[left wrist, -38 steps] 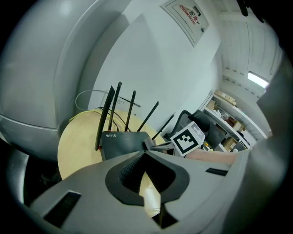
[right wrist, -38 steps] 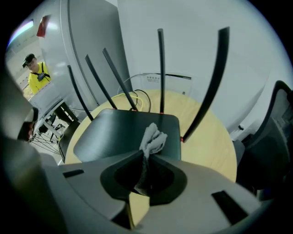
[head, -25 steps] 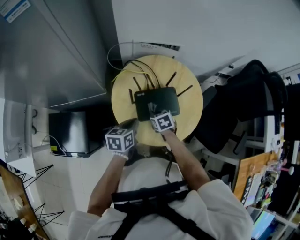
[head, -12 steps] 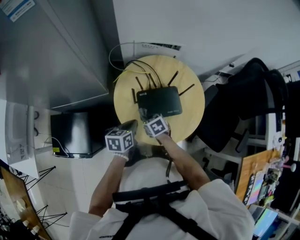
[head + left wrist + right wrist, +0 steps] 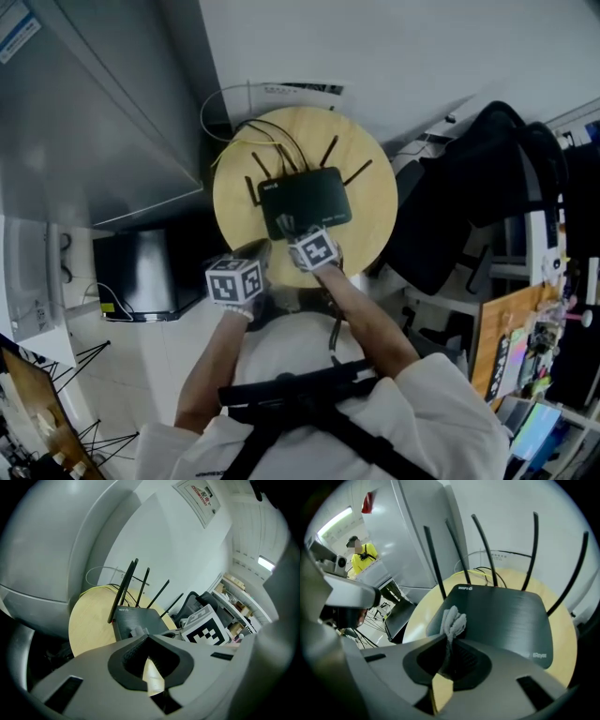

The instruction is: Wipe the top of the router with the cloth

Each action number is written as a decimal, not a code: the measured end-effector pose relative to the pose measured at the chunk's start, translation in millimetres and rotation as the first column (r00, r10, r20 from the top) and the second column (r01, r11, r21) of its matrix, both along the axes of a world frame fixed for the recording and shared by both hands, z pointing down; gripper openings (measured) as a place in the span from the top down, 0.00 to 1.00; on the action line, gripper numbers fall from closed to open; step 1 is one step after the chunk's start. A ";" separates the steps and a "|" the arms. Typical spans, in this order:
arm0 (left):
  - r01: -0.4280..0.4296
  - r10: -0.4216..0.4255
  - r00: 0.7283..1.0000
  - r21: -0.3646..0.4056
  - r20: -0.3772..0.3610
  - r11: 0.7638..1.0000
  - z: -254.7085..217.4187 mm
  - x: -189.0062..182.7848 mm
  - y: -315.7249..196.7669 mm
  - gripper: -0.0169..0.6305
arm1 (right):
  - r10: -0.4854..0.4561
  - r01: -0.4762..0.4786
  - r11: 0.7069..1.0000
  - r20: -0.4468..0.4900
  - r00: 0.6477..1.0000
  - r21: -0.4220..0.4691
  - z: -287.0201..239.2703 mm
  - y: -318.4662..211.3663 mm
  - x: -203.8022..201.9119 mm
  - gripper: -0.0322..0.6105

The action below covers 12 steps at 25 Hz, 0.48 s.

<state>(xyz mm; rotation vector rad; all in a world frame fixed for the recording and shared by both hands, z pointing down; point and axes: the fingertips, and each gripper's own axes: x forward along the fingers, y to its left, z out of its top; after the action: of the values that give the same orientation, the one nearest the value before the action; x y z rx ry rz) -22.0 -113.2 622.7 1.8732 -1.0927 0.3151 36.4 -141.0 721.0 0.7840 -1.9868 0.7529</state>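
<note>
A black router (image 5: 305,200) with several upright antennas sits on a round wooden table (image 5: 370,220). My right gripper (image 5: 292,232) is over the router's near left part, shut on a bunched pale cloth (image 5: 453,619) that rests on the router (image 5: 506,616) top. In the right gripper view the cloth sticks out past the gripper (image 5: 448,640). My left gripper (image 5: 257,253) hovers at the table's near left edge, jaws shut with nothing in them. From the left gripper (image 5: 146,638) view the router (image 5: 138,621) lies just ahead.
A grey metal cabinet (image 5: 94,112) stands to the left of the table. A black office chair (image 5: 469,206) is on the right. Cables (image 5: 267,131) run from the router's back to a wall strip (image 5: 300,90). A person in yellow (image 5: 363,555) stands far off.
The right gripper with the cloth slid left along the router's near part, then a little back to the right. The left gripper has stayed by the table's edge.
</note>
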 end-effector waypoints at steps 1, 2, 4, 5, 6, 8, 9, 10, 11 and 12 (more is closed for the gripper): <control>-0.006 0.006 1.000 0.001 -0.001 1.000 -0.3 3.4 -0.5 0.98 | 0.012 -0.012 1.000 -0.004 1.000 0.002 0.3 -2.7 7.0 0.89; -0.012 0.012 1.000 0.002 -0.002 1.000 -0.7 6.7 -0.9 0.98 | 0.023 -0.023 1.000 -0.011 1.000 0.005 0.5 -5.2 14.8 0.89; -0.024 0.024 1.000 0.003 -0.006 1.000 -0.9 14.4 -1.4 0.98 | 0.049 -0.048 0.999 -0.032 0.998 0.011 1.0 -10.0 33.9 0.89; -0.031 0.031 0.999 0.003 -0.008 1.000 -0.8 18.2 -1.8 0.98 | 0.065 -0.064 0.998 -0.039 0.997 0.015 1.0 -12.9 44.0 0.89; -0.037 0.037 0.999 0.003 -0.009 0.999 -0.7 21.5 -2.5 0.98 | 0.082 -0.081 0.996 -0.041 0.996 0.020 0.9 -16.2 53.4 0.89; -0.048 0.048 0.999 0.004 -0.007 0.999 -0.6 26.9 -4.2 0.98 | 0.117 -0.116 0.993 -0.052 0.992 0.032 1.0 -23.1 73.5 0.89; -0.053 0.053 0.999 0.005 -0.005 0.999 -1.0 29.8 -5.0 0.98 | 0.133 -0.131 0.991 -0.060 0.989 0.041 0.9 -26.4 84.4 0.89; -0.057 0.057 0.998 0.007 -0.003 0.998 -1.8 32.8 -5.9 0.98 | 0.148 -0.145 0.988 -0.066 0.987 0.048 0.6 -29.2 94.7 0.89; -0.059 0.059 0.998 0.008 -0.003 0.998 -2.6 35.8 -6.7 0.98 | 0.161 -0.158 0.986 -0.070 0.984 0.052 0.5 -31.4 104.1 0.89; -0.061 0.061 0.998 0.008 -0.005 0.998 -2.9 38.9 -7.1 0.98 | 0.174 -0.171 0.984 -0.070 0.982 0.053 0.8 -33.3 112.6 0.89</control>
<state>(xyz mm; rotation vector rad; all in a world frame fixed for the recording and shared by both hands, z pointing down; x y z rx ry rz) 16.8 -120.3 619.8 1.9158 -1.0358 0.3416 149.0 -174.3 721.8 1.0080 -1.8924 0.7677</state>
